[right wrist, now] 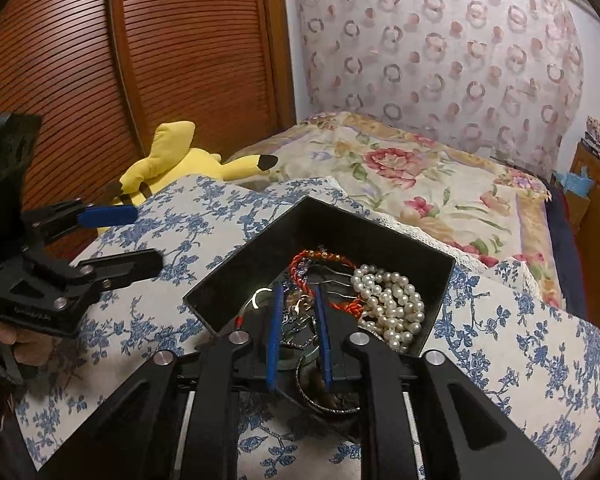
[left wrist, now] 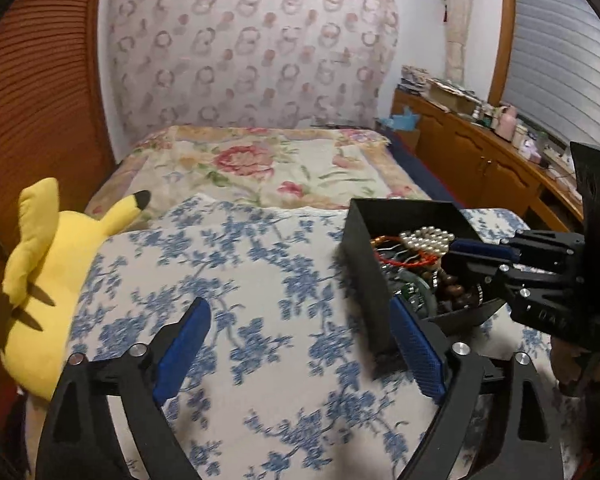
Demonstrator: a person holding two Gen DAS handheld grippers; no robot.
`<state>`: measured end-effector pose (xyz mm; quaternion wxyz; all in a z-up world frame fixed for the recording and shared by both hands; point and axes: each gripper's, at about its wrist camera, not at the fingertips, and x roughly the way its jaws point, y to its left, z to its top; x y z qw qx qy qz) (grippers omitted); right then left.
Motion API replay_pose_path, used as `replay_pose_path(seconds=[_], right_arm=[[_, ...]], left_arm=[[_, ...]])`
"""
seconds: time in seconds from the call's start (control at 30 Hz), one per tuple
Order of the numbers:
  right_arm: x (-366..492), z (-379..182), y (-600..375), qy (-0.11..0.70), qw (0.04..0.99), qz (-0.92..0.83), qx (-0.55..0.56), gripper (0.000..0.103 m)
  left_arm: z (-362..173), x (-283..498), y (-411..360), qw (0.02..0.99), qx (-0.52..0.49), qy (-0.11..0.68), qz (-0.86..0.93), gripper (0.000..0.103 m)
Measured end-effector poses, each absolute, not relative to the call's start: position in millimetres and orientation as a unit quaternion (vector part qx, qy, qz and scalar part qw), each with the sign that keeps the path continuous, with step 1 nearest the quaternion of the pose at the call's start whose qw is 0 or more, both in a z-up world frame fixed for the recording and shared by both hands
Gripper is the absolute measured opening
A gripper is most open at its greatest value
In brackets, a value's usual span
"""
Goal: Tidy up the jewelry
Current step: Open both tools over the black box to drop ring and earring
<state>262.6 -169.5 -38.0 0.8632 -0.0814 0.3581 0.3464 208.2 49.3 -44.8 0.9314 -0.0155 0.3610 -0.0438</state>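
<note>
A black open box (right wrist: pixel 340 232) sits on a blue-flowered cloth (left wrist: pixel 260 280) on the bed. It holds a white pearl necklace (right wrist: pixel 392 300), a red and orange braided cord (right wrist: pixel 308 268), dark wooden beads (left wrist: pixel 452 284) and silver pieces. My right gripper (right wrist: pixel 298 304) reaches into the box with its blue pads a narrow gap apart around a small silver clasp piece (right wrist: pixel 300 308); whether it grips is unclear. In the left wrist view it enters the box (left wrist: pixel 380 264) from the right. My left gripper (left wrist: pixel 300 340) is open and empty, low over the cloth left of the box.
A yellow plush toy (left wrist: pixel 48 280) lies at the cloth's left edge, against a wooden slatted wardrobe (right wrist: pixel 140 60). A floral bedspread (left wrist: pixel 280 164) lies beyond. A wooden sideboard (left wrist: pixel 480 152) with clutter runs along the right wall.
</note>
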Motion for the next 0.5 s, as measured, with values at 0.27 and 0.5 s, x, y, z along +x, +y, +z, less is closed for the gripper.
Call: replay_pose_path(seconds=[0.27,0.5], right_arm=[[248.8,-29.5,-185.9,0.346,0.880,0.318,-0.062,0.045],[205.8,-17.0,-212.1,0.322,0.905,0.276,-0.036,0.069]], left_arm=[[-38.1,185.4,49.5,0.937,-0.020,0.346,-0.043,0.094],[-28.1,153.2,40.6,0.943,-0.016,0.330,-0.037,0.095]])
